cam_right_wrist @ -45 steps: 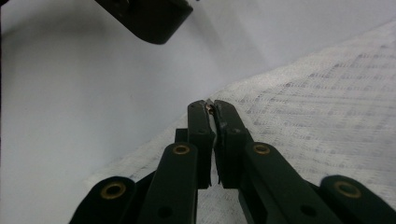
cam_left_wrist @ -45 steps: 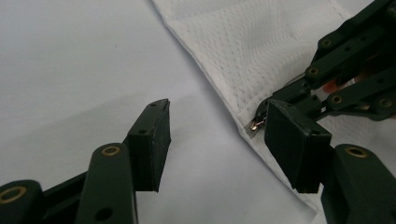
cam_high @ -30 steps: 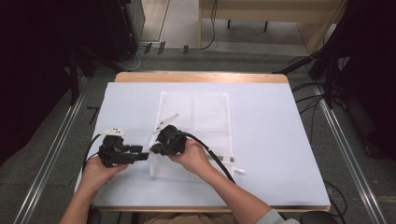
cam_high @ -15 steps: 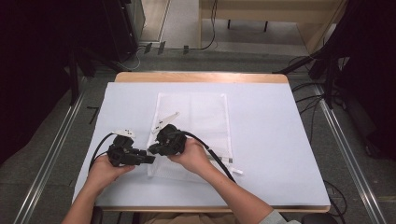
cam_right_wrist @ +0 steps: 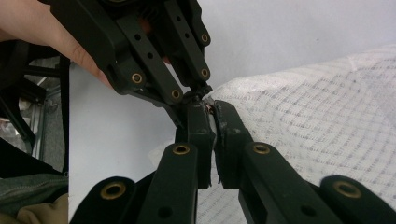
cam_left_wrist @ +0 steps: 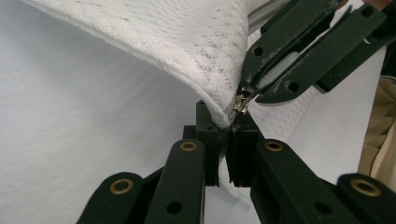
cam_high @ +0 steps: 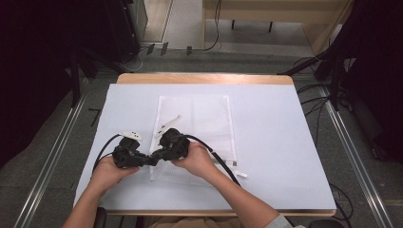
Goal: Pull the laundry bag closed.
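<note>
A white mesh bag (cam_high: 199, 121) lies flat on the table's white cover, its near left corner lifted. My left gripper (cam_high: 148, 160) is shut on that corner's edge; in the left gripper view my jaws (cam_left_wrist: 228, 140) pinch the mesh bag (cam_left_wrist: 187, 42). My right gripper (cam_high: 159, 154) meets it tip to tip from the right. It is shut on the small silver zipper pull (cam_left_wrist: 243, 103), held by the right gripper (cam_left_wrist: 254, 91). In the right gripper view my right gripper (cam_right_wrist: 213, 122) is pressed together at the mesh bag (cam_right_wrist: 303, 116), with the left gripper (cam_right_wrist: 198, 91) just beyond.
Two small white tags (cam_high: 167, 123) (cam_high: 130, 135) lie near the bag's left side. A black cable (cam_high: 214, 154) trails from the right gripper across the bag. The table's front edge (cam_high: 214, 211) is close under the forearms. Open cover (cam_high: 285, 142) spreads to the right.
My left gripper has moved a little to the right, up against the right gripper at the bag's near left corner. The right gripper has barely moved.
</note>
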A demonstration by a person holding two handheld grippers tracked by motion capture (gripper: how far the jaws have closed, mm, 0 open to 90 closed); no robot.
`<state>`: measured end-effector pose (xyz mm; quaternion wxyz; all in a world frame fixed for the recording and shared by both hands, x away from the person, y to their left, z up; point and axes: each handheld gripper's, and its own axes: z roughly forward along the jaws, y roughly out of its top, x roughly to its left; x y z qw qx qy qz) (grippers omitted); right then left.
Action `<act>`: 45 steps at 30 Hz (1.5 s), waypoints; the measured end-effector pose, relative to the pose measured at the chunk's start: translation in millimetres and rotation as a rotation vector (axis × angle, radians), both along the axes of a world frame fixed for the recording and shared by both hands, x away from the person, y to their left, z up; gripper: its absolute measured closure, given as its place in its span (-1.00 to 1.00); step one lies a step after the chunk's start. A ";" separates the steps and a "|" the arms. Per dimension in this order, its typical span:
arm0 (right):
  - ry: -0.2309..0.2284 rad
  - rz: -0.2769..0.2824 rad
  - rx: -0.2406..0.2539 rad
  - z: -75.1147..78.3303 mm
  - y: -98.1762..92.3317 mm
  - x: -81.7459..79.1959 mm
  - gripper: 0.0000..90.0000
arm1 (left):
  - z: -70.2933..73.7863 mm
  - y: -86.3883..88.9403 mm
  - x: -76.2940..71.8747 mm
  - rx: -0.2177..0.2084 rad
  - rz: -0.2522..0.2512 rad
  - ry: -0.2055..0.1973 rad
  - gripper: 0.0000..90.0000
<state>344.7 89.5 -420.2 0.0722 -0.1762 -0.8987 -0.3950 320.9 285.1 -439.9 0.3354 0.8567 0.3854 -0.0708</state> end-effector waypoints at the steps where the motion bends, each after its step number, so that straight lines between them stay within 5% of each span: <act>1: -0.001 0.000 0.002 -0.9 0.0 0.6 0.95 | 0.2 0.4 0.3 -0.001 0.003 0.005 0.92; 18: 0.005 -0.050 0.015 -17.0 -5.5 1.4 0.96 | -0.6 -1.8 3.4 0.007 0.022 0.064 0.96; 20: -0.024 -0.058 0.015 -18.0 -7.7 -0.1 0.96 | 0.6 -0.1 3.2 -0.003 0.026 0.064 0.96; 45: -0.026 -0.068 -0.003 -23.4 -27.5 3.8 0.96 | 2.1 3.0 1.4 -0.004 0.012 0.018 0.96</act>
